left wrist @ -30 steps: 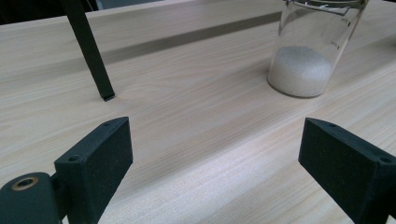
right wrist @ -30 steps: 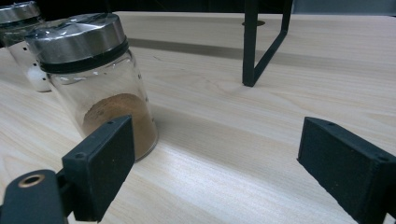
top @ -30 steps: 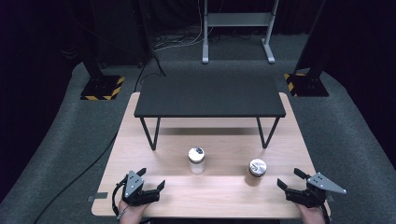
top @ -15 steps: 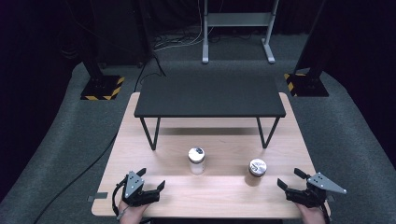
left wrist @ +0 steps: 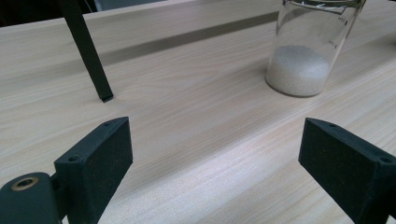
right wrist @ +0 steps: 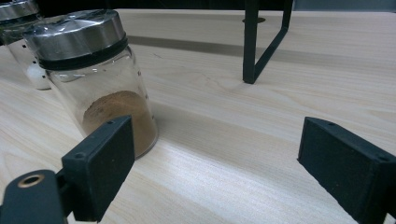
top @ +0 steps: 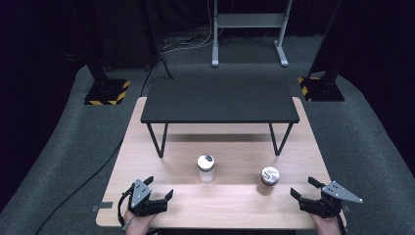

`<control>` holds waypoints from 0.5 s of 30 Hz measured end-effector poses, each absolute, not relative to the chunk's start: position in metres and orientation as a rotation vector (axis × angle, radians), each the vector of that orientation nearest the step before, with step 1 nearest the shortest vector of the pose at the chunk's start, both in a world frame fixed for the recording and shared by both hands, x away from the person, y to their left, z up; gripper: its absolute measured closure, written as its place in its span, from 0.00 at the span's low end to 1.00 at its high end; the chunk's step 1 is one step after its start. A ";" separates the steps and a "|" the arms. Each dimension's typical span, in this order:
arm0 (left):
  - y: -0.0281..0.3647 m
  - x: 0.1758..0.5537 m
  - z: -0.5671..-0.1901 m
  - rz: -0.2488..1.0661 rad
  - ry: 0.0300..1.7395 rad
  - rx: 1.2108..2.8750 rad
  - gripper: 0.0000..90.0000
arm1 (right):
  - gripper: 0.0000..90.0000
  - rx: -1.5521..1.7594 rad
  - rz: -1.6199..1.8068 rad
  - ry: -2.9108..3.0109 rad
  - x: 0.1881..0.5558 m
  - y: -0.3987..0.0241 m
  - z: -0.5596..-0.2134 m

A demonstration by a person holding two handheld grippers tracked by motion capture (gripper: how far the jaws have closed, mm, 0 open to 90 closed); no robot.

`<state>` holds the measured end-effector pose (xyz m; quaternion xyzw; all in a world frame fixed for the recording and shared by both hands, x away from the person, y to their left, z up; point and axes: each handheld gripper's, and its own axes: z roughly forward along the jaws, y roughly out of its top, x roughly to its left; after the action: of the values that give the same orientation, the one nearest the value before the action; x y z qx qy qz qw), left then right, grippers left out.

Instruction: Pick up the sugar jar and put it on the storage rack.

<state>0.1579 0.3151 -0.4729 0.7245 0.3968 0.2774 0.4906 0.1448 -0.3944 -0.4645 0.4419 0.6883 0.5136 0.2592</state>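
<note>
2 claws, left and right, gape empty. Brown jar just ahead-left of right claw: centre it, clamp below lid.

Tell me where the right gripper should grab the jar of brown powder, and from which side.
Grip the jar of brown powder around its glass wall, just under the metal lid. It stands upright and apart from the jar of white grains, so its round sides are free. The right gripper, jaws open, probably does best coming in level from the near right, where it rests on the table.
</note>
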 end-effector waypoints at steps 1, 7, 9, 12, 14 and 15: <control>0.315 0.158 -0.473 0.673 0.964 1.758 0.11 | 0.11 1.198 1.391 1.865 0.145 -0.394 -0.464; 0.315 0.158 -0.474 0.671 0.958 1.756 0.11 | 0.11 1.201 1.391 1.865 0.145 -0.395 -0.464; 0.315 0.158 -0.473 0.672 0.958 1.758 0.11 | 0.10 1.206 1.392 1.862 0.145 -0.395 -0.464; 0.314 0.158 -0.473 0.672 0.964 1.761 0.10 | 0.10 1.205 1.394 1.858 0.144 -0.396 -0.465; 0.314 0.158 -0.473 0.675 0.963 1.760 0.10 | 0.10 1.209 1.396 1.855 0.144 -0.397 -0.465; 0.314 0.158 -0.473 0.676 0.961 1.759 0.10 | 0.10 1.213 1.395 1.855 0.144 -0.397 -0.465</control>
<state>0.1579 0.3136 -0.4732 0.7244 0.3959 0.2784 0.4910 0.1440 -0.3970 -0.4650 0.4474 0.6843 0.5146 0.2586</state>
